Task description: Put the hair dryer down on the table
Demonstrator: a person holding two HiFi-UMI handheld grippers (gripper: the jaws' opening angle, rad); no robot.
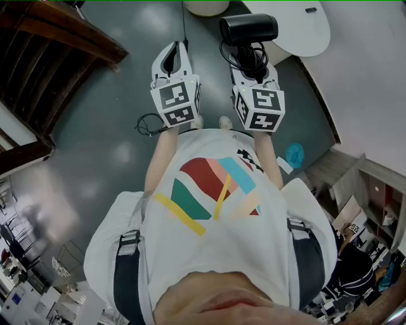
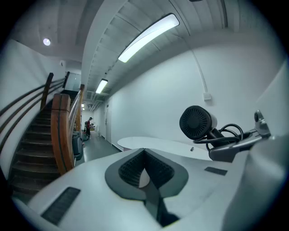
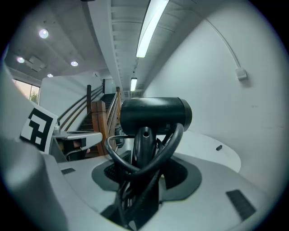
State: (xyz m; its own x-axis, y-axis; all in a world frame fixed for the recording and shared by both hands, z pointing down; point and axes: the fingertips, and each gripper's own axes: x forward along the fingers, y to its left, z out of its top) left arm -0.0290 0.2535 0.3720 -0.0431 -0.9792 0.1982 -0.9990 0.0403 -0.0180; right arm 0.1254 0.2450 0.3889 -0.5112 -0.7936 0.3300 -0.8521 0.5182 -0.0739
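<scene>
A black hair dryer (image 1: 248, 28) is held up in the air with its barrel lying crosswise and its black cable looped around the handle. My right gripper (image 1: 252, 58) is shut on that handle and cable. In the right gripper view the hair dryer (image 3: 153, 115) fills the middle, above the right gripper (image 3: 142, 169). My left gripper (image 1: 174, 56) is beside it, to the left, with its jaws together and nothing in them. The left gripper view shows the left gripper (image 2: 144, 159) and the hair dryer (image 2: 198, 122) off to the right. A white round table (image 1: 304, 32) lies ahead on the right.
A small dark object (image 1: 311, 9) lies on the table. A wooden staircase (image 1: 57, 57) rises at the left. A black cable (image 1: 149, 125) and a blue item (image 1: 294, 154) lie on the grey floor. A white wall runs along the right.
</scene>
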